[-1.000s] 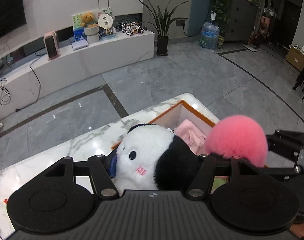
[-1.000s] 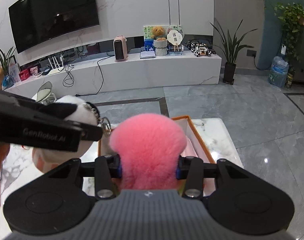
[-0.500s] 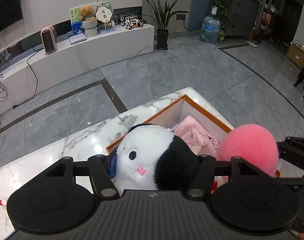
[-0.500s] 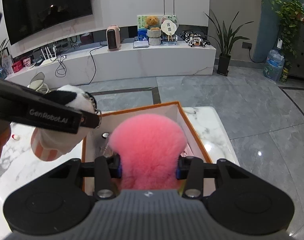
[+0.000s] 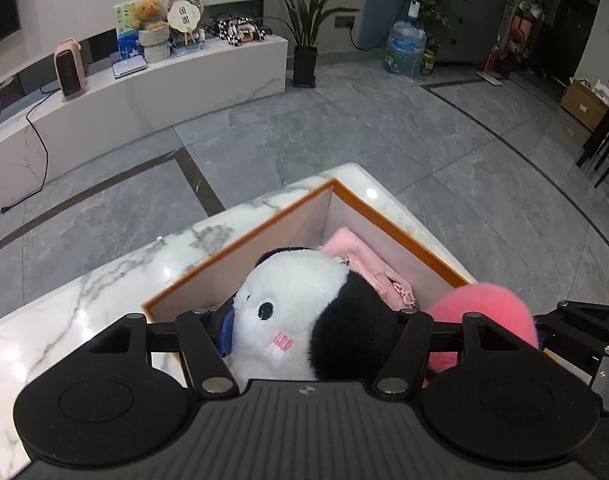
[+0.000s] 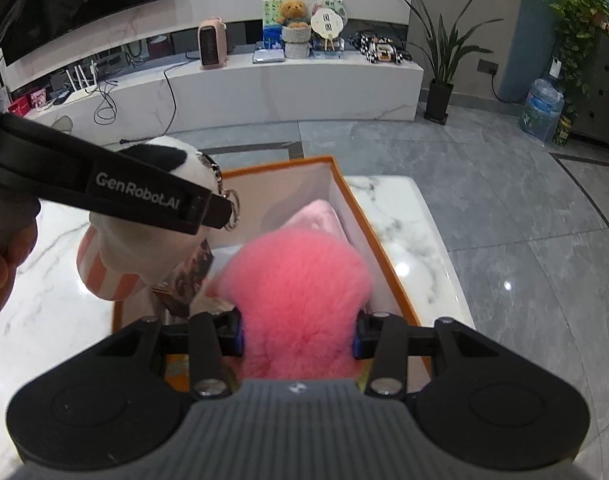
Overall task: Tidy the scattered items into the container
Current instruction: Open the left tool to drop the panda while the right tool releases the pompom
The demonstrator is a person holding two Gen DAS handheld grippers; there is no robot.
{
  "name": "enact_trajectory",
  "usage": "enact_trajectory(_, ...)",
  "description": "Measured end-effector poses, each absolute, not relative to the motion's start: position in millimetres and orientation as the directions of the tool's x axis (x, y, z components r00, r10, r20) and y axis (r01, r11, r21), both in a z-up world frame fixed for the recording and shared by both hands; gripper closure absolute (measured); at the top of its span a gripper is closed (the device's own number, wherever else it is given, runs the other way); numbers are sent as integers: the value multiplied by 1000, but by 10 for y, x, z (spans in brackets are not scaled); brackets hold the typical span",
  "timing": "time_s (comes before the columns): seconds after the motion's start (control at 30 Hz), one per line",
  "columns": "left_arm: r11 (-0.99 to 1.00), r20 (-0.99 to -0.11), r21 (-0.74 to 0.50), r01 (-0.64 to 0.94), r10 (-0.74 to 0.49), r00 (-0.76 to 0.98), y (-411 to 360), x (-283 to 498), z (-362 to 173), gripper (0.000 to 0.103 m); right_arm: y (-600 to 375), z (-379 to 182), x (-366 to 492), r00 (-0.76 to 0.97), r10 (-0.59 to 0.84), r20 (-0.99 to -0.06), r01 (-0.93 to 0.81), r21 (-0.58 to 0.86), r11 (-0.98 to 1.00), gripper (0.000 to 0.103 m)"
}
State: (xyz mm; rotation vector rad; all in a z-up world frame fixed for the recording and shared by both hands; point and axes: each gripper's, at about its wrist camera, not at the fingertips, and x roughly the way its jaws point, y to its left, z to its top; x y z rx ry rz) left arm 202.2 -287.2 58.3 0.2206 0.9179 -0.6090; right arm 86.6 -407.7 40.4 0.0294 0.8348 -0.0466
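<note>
Over the last second I have carried both toys in over the orange-rimmed box at the marble table's far corner — left gripper clamped on the panda plush, right gripper on the pink pompom — so both look ready to drop in beside the pink pouch.

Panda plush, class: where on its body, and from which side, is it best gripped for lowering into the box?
Grip the panda plush across its round middle, one finger on each flank, coming from behind as the left gripper does now. The body is soft and wide, so it squashes and holds; the keychain on top is thin and would likely slip. This leaves its bottom free to drop into the box.
</note>
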Motion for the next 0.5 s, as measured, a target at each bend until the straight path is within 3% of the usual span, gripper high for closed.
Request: enact_trajectory(0.5,806,-830,-34,590,-352,433,-3080,2139,271,31,-4192,106,1030,615,-67,-786,69,-31,997,56)
